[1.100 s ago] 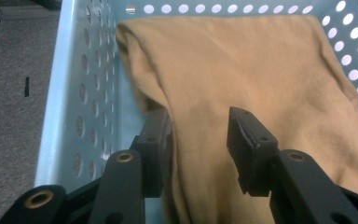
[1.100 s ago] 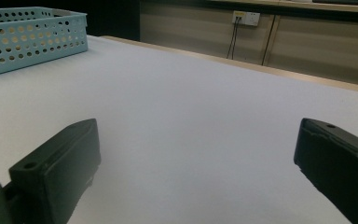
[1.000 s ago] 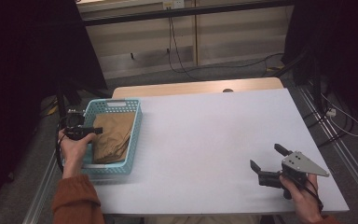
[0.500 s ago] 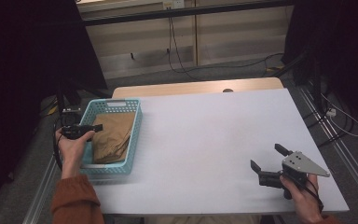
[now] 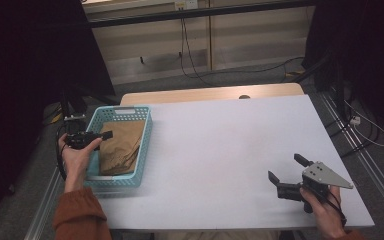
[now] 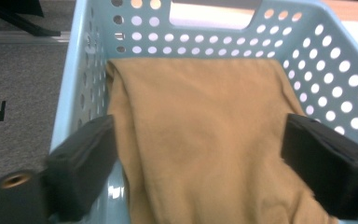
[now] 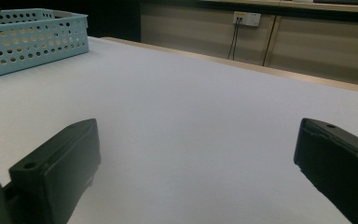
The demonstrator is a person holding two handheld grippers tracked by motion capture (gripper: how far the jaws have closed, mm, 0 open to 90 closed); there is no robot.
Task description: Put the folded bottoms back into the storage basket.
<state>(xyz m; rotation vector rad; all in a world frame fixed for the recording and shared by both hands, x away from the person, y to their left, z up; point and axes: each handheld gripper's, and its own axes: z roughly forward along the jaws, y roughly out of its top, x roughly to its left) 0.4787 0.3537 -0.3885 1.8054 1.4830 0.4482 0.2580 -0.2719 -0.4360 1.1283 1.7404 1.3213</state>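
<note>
A tan cloth (image 5: 122, 147) lies folded in a light blue perforated basket (image 5: 147, 135) at the table's left side. My left gripper (image 5: 102, 135) hovers over the basket's left rim, held by a hand in a rust sleeve. In the left gripper view its jaws have just been opening and stand wide apart (image 6: 200, 163) above the cloth (image 6: 200, 116), with neither pad pressing on it. My right gripper (image 5: 285, 167) rests low over the white table near the front right corner. It is open (image 7: 200, 158) with only bare table between its jaws.
The white table top (image 5: 220, 145) spreads between basket and right gripper. The basket (image 7: 28, 37) shows far left in the right gripper view. Cables and a wall socket (image 7: 246, 18) lie beyond the far edge. Dark floor and metal rails flank the table.
Both hands have kept their places. The cloth lies in the basket as before.
</note>
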